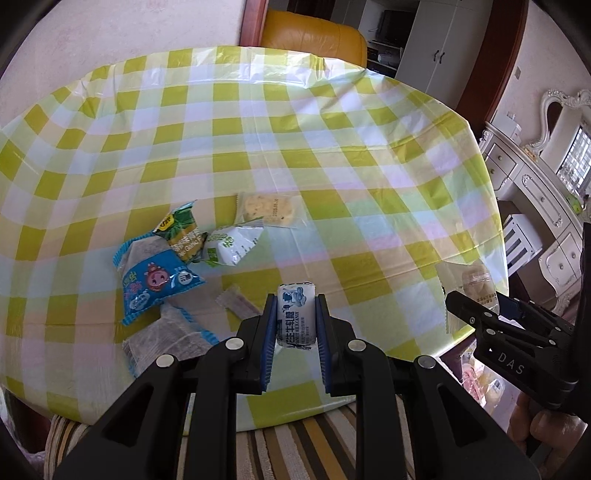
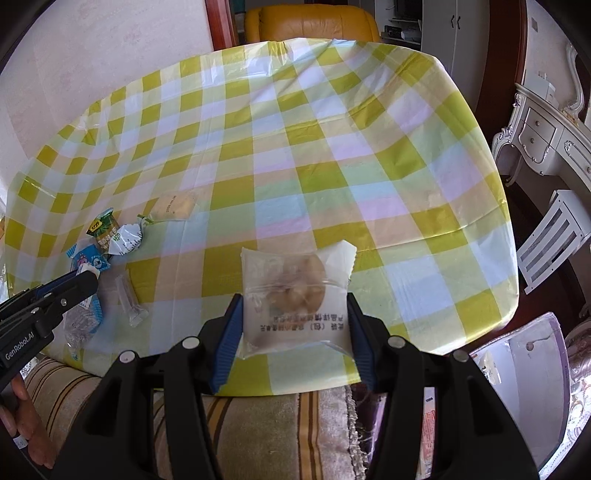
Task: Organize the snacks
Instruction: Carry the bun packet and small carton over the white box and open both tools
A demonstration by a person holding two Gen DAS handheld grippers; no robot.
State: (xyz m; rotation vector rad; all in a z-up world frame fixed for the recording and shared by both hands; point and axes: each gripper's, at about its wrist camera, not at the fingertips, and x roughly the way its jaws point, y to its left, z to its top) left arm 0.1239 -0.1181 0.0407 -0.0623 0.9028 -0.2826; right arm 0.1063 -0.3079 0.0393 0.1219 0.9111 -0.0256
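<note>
My left gripper [image 1: 295, 310] is shut on a small white-and-blue milk candy [image 1: 296, 314], held above the near edge of the checked table [image 1: 295, 155]. In the right wrist view, my right gripper [image 2: 293, 306] is shut on a frosted pastry packet [image 2: 295, 291] with a round brown pastry inside. The right gripper also shows at the right of the left wrist view [image 1: 480, 314], the packet [image 1: 472, 284] sticking out past it. Loose snacks lie at the table's left: a blue cartoon packet [image 1: 155, 284], a green packet [image 1: 181, 229], a white packet [image 1: 232, 245] and a clear cracker packet [image 1: 267, 210].
A clear blue-edged wrapper [image 1: 170, 339] and a thin clear stick packet [image 1: 236, 302] lie near the table's front. A striped cushion [image 2: 258, 424] runs below the table edge, an orange chair [image 1: 314, 33] stands behind, and white furniture [image 2: 546, 140] lines the right.
</note>
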